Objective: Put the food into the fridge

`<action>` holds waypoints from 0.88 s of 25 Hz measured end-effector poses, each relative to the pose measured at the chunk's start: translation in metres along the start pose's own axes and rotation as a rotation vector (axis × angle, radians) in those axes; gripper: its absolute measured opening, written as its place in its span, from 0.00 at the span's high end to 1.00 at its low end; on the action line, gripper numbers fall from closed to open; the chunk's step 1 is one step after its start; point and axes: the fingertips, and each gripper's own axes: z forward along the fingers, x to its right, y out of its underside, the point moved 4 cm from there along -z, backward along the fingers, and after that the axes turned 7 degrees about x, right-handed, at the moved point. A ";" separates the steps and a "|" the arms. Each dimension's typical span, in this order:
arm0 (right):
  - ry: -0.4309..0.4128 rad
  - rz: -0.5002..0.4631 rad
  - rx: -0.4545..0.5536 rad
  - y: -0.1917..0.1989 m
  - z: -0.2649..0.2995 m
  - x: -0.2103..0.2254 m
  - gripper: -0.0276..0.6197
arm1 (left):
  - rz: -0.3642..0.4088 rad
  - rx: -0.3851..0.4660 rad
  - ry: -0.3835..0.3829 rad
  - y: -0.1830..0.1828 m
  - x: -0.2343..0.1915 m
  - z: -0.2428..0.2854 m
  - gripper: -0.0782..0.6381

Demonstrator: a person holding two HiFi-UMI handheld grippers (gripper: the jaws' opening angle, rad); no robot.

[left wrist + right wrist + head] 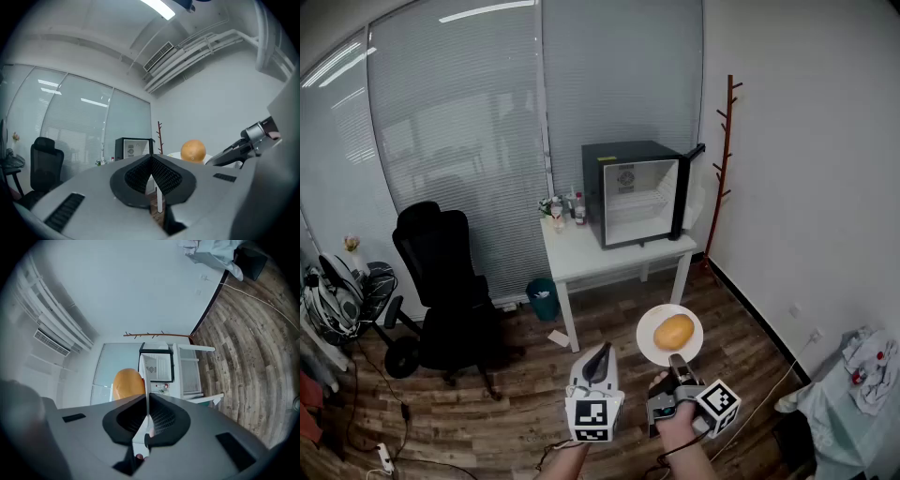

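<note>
Plate (pixel 648 344) being clamped at its rim by closed right gripper (pixel 678 362), food (pixel 674 331) being carried on it at lower centre, long axis running lower-left to upper-right, left gripper (pixel 601 351) being held shut, empty.

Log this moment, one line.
right gripper: jaws shut on plate rim | orange food: on plate | left gripper: jaws together, empty | fridge: on white table, door open
</note>
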 end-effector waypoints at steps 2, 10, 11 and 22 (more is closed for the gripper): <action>-0.001 -0.001 0.001 -0.004 0.002 -0.001 0.91 | 0.002 0.004 0.001 0.000 0.003 0.003 0.85; -0.018 -0.001 -0.011 -0.015 0.008 -0.002 0.91 | 0.012 0.009 -0.003 -0.001 0.016 0.014 0.85; -0.019 -0.009 -0.012 -0.017 0.009 -0.003 0.91 | 0.012 0.009 -0.003 -0.001 0.018 0.015 0.85; -0.005 -0.001 -0.017 -0.043 0.014 0.011 0.91 | 0.020 -0.003 0.002 0.009 0.052 0.035 0.85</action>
